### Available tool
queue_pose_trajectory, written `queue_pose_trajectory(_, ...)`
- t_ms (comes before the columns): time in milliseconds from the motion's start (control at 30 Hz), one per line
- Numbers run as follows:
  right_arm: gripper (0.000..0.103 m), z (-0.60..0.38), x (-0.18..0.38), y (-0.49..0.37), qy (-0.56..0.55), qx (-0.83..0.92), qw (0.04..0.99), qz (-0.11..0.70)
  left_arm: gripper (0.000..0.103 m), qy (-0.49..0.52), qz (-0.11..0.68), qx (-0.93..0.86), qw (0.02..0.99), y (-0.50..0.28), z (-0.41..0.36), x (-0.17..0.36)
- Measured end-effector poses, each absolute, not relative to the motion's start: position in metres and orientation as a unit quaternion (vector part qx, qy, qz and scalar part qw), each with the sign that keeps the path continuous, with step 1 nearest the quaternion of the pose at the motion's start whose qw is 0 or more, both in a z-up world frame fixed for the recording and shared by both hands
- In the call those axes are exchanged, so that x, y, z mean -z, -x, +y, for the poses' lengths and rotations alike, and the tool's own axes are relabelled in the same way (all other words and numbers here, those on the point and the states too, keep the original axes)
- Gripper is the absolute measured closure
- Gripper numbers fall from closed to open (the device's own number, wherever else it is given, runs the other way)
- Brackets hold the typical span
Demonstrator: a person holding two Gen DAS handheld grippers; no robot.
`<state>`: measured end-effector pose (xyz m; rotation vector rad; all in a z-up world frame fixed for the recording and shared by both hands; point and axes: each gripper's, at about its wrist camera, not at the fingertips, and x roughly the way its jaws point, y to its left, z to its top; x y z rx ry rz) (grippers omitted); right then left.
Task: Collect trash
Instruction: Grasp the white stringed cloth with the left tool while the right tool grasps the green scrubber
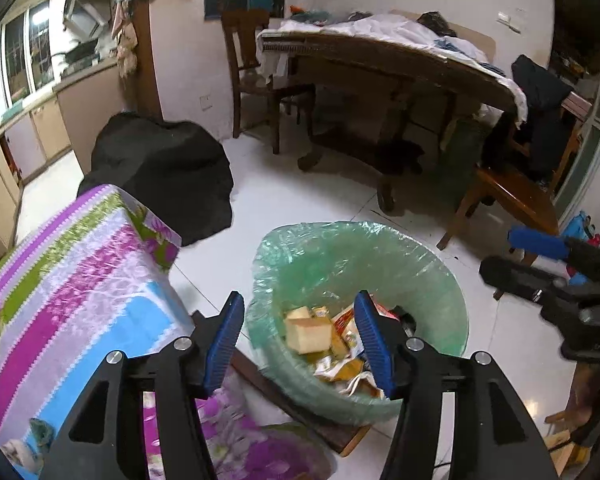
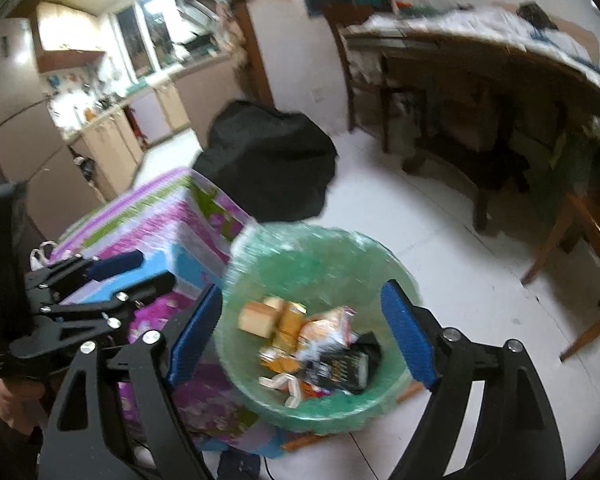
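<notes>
Two empty grippers, one bin

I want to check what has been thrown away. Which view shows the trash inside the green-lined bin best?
The right wrist view: it looks down into the bin, so the trash shows whole, though slightly blurred. The left wrist view is sharper, but a finger of the left gripper hides part of the trash.

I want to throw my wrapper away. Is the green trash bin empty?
No, the trash bin with the green liner already holds a yellow box, snack wrappers and a black packet.
</notes>
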<state>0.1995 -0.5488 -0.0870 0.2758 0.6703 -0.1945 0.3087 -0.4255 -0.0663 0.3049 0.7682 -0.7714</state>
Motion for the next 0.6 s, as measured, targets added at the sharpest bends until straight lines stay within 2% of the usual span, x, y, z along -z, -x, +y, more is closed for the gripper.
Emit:
queue_pose_trajectory(100,0.015,-0.517,0.077,-0.195,-0.114,0.065,0.945,0.299,0.044,-0.157,0.344,0.359,0.853,-0.303,-0.382,0.061)
queue_pose_trajectory(300,0.013,-0.438,0.087,-0.206,-0.098,-0.018,0.952,0.29,0.042,-0.122,0.349,0.281,0.886,-0.32,-0.242,0.065)
queue_pose_trajectory(600,0.013,-0.325,0.117,-0.236,-0.067,-0.124,0.934,0.329,0.041,-0.048,0.374,0.155,0.913,-0.346,-0.035,0.075)
